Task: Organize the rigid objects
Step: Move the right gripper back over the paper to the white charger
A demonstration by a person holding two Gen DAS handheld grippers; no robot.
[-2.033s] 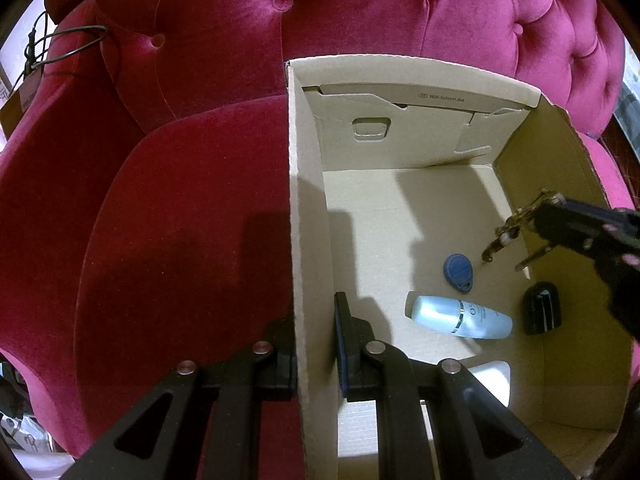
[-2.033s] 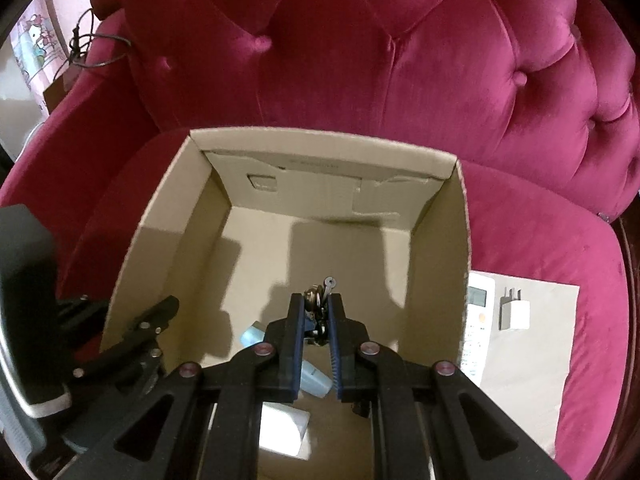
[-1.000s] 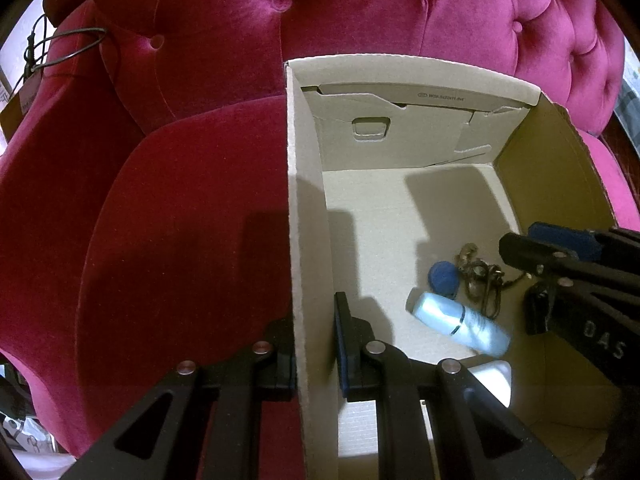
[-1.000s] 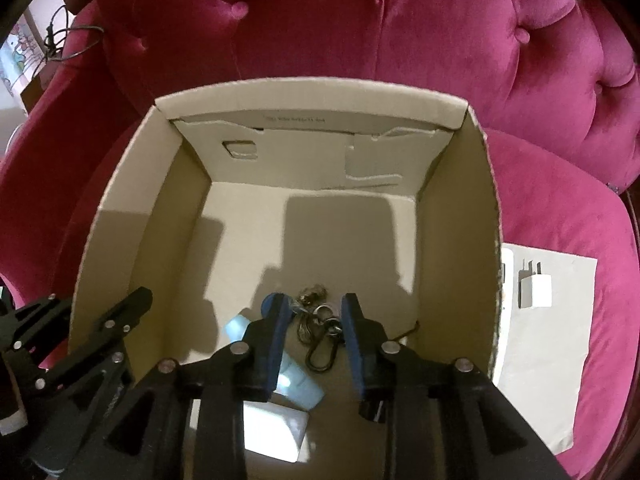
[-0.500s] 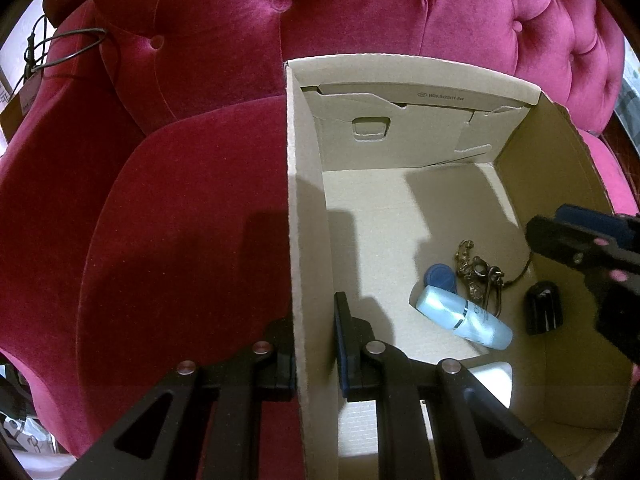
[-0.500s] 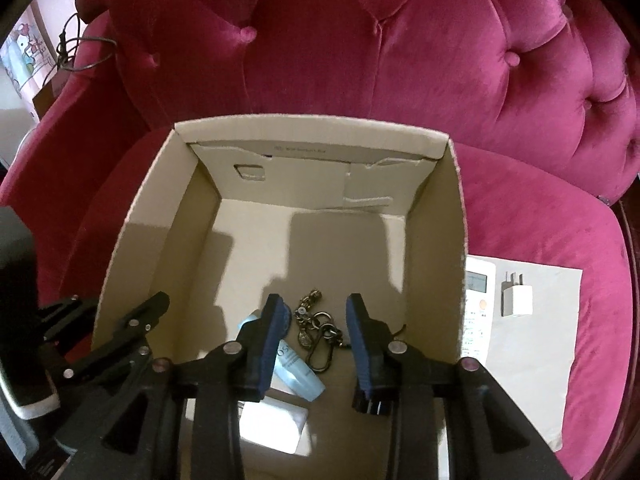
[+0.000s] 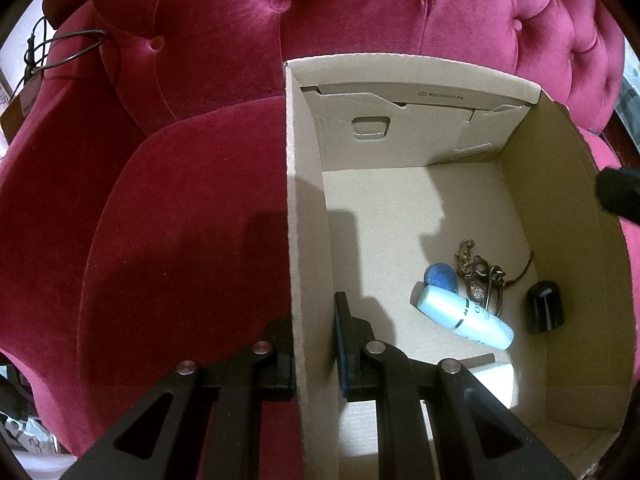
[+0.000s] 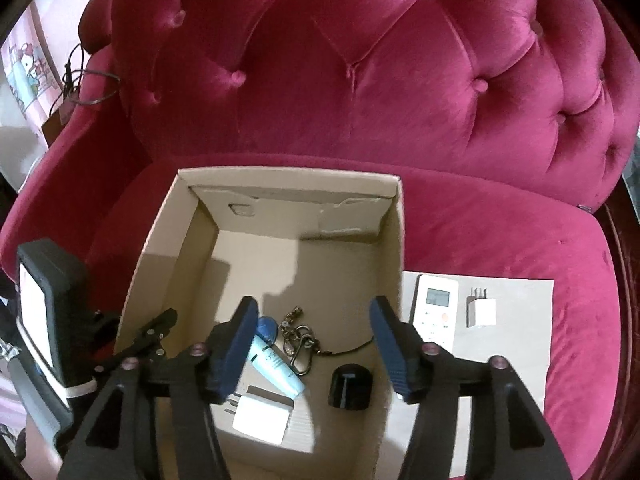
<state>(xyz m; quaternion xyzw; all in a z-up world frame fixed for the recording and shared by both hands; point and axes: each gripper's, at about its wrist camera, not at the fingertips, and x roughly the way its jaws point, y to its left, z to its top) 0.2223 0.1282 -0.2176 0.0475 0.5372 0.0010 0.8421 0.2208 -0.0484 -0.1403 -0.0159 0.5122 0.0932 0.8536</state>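
An open cardboard box [image 7: 308,208] [image 8: 394,240] stands on the red velvet sofa seat. My left gripper [image 7: 314,344] is shut on the box's left wall, one finger outside and one inside. On the box floor lie a brass keychain [image 7: 482,276] [image 8: 298,340], a blue fob [image 7: 440,276], a pale blue tube [image 7: 464,316] [image 8: 276,364], a black cap [image 7: 544,306] [image 8: 351,386] and a white charger [image 8: 262,418]. My right gripper [image 8: 314,308] hangs above the box, its jaws opening with nothing between them; the keychain lies free below.
To the right of the box, a white remote [image 8: 436,312] and a white plug adapter [image 8: 482,310] lie on a beige sheet [image 8: 520,320] on the seat. The tufted sofa back [image 8: 360,80] rises behind. A cable [image 7: 60,44] hangs at the far left.
The right gripper let go of the keychain, which now lies on the box floor by the tube. It then rose away from the box and its jaws widened. The left gripper stayed put.
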